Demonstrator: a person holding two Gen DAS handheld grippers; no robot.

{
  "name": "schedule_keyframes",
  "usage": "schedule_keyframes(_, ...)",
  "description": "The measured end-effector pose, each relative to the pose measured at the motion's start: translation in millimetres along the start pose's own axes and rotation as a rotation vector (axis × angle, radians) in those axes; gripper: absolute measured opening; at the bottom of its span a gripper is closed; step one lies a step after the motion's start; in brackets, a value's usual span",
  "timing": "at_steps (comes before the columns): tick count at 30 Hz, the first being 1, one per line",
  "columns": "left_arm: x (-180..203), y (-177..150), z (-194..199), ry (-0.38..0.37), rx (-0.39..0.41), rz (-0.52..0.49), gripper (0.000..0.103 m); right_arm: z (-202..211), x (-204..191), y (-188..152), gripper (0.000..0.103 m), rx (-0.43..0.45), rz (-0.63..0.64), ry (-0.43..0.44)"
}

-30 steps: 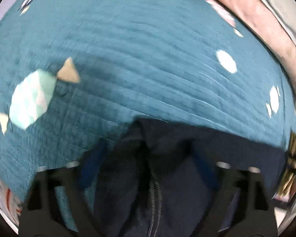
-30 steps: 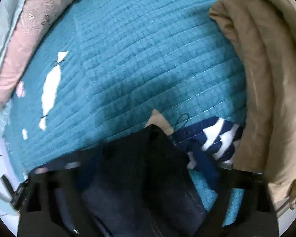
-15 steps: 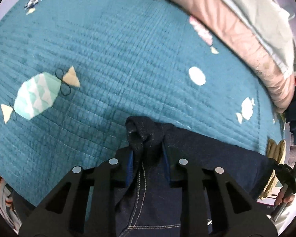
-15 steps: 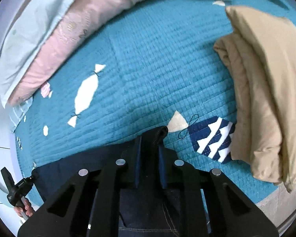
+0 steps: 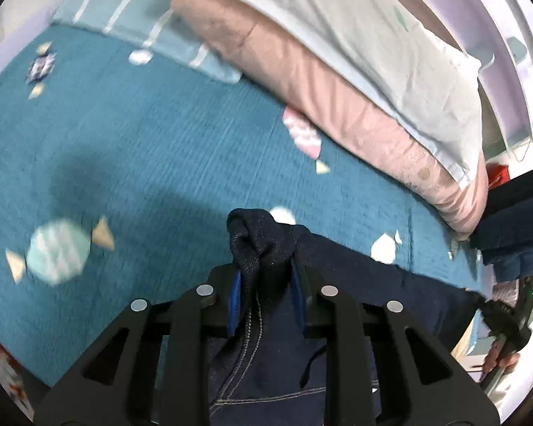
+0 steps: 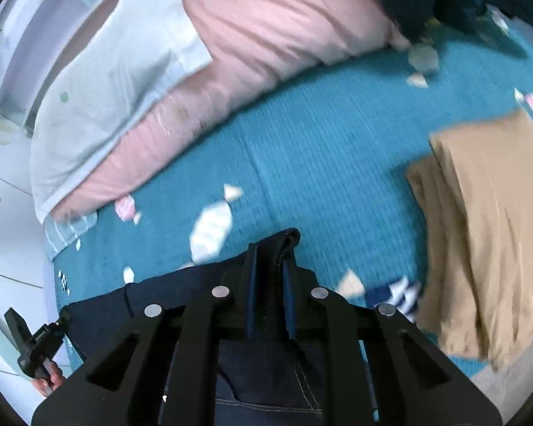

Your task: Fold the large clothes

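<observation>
Dark navy jeans (image 5: 266,355) hang between my two grippers above a teal quilt (image 5: 142,149). My left gripper (image 5: 266,269) is shut on a bunched fold of the denim, which sticks out past its blue pads. In the right wrist view the jeans (image 6: 266,365) stretch away to the left. My right gripper (image 6: 269,252) pinches a thin denim edge between its pads, though its jaws are easing open slightly. Each view shows the other gripper in a hand at the far end of the cloth: the right gripper (image 5: 504,323) and the left gripper (image 6: 35,348).
A pink pillow (image 5: 337,99) and a white pillow (image 5: 355,28) lie along the far side of the bed. A folded tan garment (image 6: 486,230) sits at the quilt's right edge. Dark blue clothes (image 5: 511,241) are piled beyond the pillows.
Both grippers went from wide around the denim to pinched on it. Both then rose with the jeans, so the quilt dropped away and the pillows came into view.
</observation>
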State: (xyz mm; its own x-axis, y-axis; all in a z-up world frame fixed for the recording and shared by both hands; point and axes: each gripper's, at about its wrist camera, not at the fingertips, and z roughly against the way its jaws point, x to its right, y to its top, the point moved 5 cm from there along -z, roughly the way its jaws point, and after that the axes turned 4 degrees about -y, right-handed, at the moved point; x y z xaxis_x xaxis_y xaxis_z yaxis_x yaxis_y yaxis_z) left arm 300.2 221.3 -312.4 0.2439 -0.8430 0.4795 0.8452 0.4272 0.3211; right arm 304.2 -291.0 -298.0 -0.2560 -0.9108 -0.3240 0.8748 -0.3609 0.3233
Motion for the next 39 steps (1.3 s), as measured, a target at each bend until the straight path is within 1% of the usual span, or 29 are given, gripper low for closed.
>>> schedule_keyframes(1,2,8,-2,0.028,0.000,0.001,0.027,3,0,9,0.020,0.029,-0.013,-0.021)
schedule_keyframes(3,6,19,-9,0.038,-0.020,0.000,0.029,25,-2,29,0.020,0.170,-0.033,-0.029)
schedule_keyframes(4,8,21,-12,0.050,-0.034,-0.011,0.038,34,-5,37,0.024,0.207,-0.020,-0.046)
schedule_keyframes(5,9,22,-14,0.070,-0.034,-0.024,0.049,39,-5,41,0.060,0.199,-0.016,-0.078)
schedule_keyframes(6,10,21,-13,0.105,-0.024,-0.047,0.070,39,-5,41,0.087,0.164,-0.013,-0.095)
schedule_keyframes(7,12,19,-10,0.116,-0.008,-0.078,0.079,41,-5,37,0.095,0.150,-0.001,-0.095)
schedule_keyframes(8,11,16,-8,0.122,0.000,-0.094,0.080,44,-5,31,0.095,0.154,0.027,-0.104)
schedule_keyframes(9,10,12,-7,0.129,-0.002,-0.103,0.080,43,-5,23,0.095,0.147,0.069,-0.134)
schedule_keyframes(11,2,1,-7,0.161,-0.026,-0.107,0.080,37,-1,5,0.095,0.102,0.120,-0.181)
schedule_keyframes(12,-3,-6,-7,0.174,-0.044,-0.109,0.080,32,4,-8,0.095,0.077,0.124,-0.196)
schedule_keyframes(15,-18,-33,-10,0.219,-0.090,-0.123,0.080,15,19,-44,0.095,-0.007,0.098,-0.175)
schedule_keyframes(16,-23,-41,-11,0.228,-0.105,-0.127,0.080,4,26,-59,0.095,-0.051,0.078,-0.173)
schedule_keyframes(18,-35,-64,-17,0.253,-0.149,-0.121,0.080,-11,38,-83,0.095,-0.106,0.050,-0.184)
schedule_keyframes(21,-54,-99,-27,0.254,-0.217,-0.079,0.080,-41,53,-121,0.095,-0.207,0.013,-0.194)
schedule_keyframes(23,-70,-125,-34,0.256,-0.262,-0.020,0.080,-63,63,-147,0.095,-0.280,-0.033,-0.177)
schedule_keyframes(25,-81,-146,-40,0.252,-0.304,0.031,0.080,-80,69,-165,0.095,-0.333,-0.081,-0.157)
schedule_keyframes(26,-85,-154,-43,0.247,-0.321,0.050,0.080,-87,72,-172,0.095,-0.347,-0.102,-0.157)
schedule_keyframes(27,-91,-165,-46,0.246,-0.343,0.074,0.084,-93,76,-178,0.095,-0.346,-0.136,-0.152)
schedule_keyframes(28,-96,-172,-47,0.252,-0.343,0.085,0.085,-93,76,-178,0.096,-0.322,-0.151,-0.146)
schedule_keyframes(30,-99,-180,-47,0.225,-0.321,0.119,0.085,-90,74,-178,0.093,-0.286,-0.157,-0.155)
schedule_keyframes(31,-100,-182,-47,0.207,-0.301,0.132,0.085,-88,74,-179,0.079,-0.285,-0.157,-0.171)
schedule_keyframes(32,-101,-183,-47,0.205,-0.295,0.134,0.082,-87,70,-179,0.060,-0.280,-0.161,-0.150)
schedule_keyframes(33,-103,-183,-45,0.234,-0.277,0.130,0.068,-83,63,-179,0.049,-0.274,-0.166,-0.100)
schedule_keyframes(34,-104,-184,-42,0.237,-0.263,0.133,0.054,-80,60,-179,0.027,-0.273,-0.167,-0.085)
schedule_keyframes(35,-103,-183,-37,0.214,-0.251,0.148,0.048,-75,57,-178,0.021,-0.263,-0.168,-0.084)
schedule_keyframes(36,-104,-183,-34,0.196,-0.249,0.156,0.036,-72,56,-178,0.020,-0.256,-0.179,-0.077)
schedule_keyframes(37,-104,-183,-31,0.180,-0.249,0.161,0.029,-65,56,-180,0.019,-0.242,-0.213,-0.061)
schedule_keyframes(38,-105,-182,-27,0.159,-0.249,0.169,0.026,-59,56,-181,0.018,-0.233,-0.229,-0.048)
schedule_keyframes(39,-106,-181,-24,0.149,-0.250,0.177,0.026,-54,57,-182,0.018,-0.225,-0.239,-0.036)
